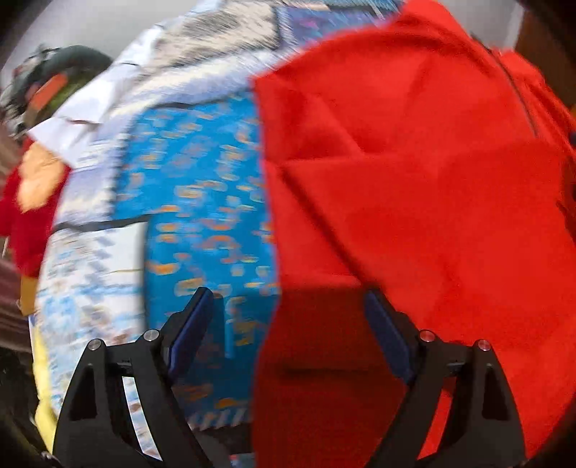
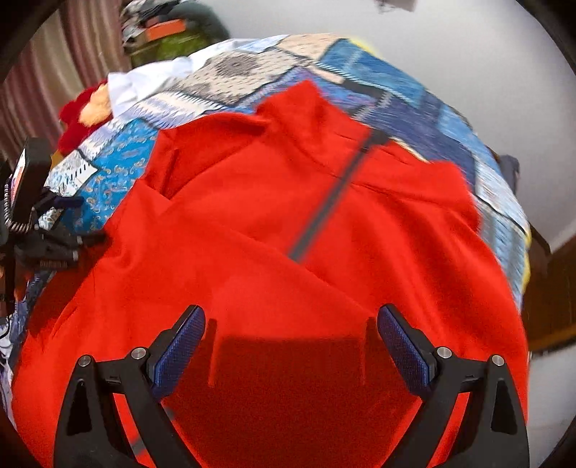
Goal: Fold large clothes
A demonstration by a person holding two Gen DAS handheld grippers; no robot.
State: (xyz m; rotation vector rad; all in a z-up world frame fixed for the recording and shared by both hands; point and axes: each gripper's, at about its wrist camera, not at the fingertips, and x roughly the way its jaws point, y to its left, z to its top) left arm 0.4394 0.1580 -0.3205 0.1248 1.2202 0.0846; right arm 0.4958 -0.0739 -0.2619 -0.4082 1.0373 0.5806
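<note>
A large red garment (image 2: 273, 223) with a dark zip (image 2: 331, 194) down its front lies spread on a blue patterned bedspread (image 2: 424, 118). In the right wrist view my right gripper (image 2: 289, 315) hovers open over the garment's near part, nothing between its blue pads. In the left wrist view my left gripper (image 1: 288, 298) is open above the garment's left edge (image 1: 266, 201), one finger over the bedspread (image 1: 201, 201), the other over red cloth (image 1: 414, 201). The left gripper (image 2: 54, 230) also shows at the left of the right wrist view.
A white cloth (image 1: 82, 118) and a red and orange item (image 1: 32, 201) lie at the bed's far left. A dark bundle with green and orange (image 2: 169, 32) sits behind. Curtains (image 2: 54, 72) hang at the left; a wooden piece (image 2: 554, 288) stands right.
</note>
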